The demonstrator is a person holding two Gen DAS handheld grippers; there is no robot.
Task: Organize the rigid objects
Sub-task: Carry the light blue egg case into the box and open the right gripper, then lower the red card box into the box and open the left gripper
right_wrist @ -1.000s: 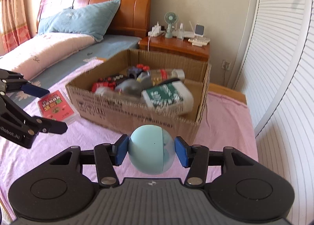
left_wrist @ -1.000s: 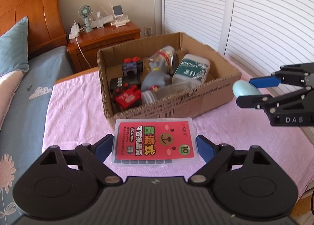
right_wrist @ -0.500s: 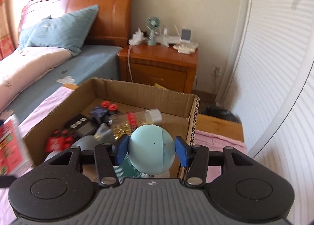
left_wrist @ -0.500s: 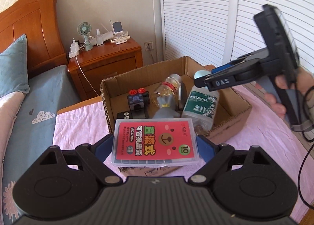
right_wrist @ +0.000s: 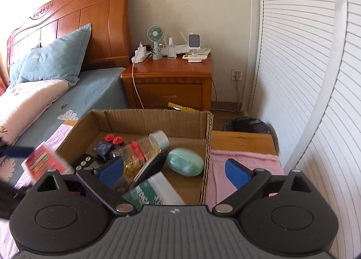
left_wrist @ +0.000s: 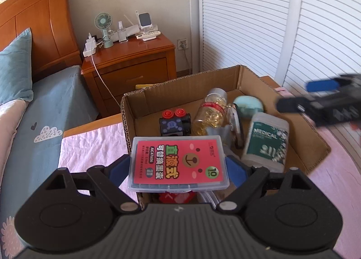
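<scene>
Between the left fingers [left_wrist: 234, 169], the red-labelled case [left_wrist: 178, 163] sits clamped.

Teal egg-shaped case [right_wrist: 185, 165] lies in the cardboard box [right_wrist: 155, 121].

The white tub [left_wrist: 265, 140] reads "MEDICAL"; the red-labelled case [left_wrist: 178, 164] shows "10".

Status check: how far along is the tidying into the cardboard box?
Done: pale green egg-shaped case lies in the cardboard box; the right hand-held gripper is opening, empty. In hand: red-labelled clear plastic case, clamped by the left hand-held gripper over the box. Left: release it.
</scene>
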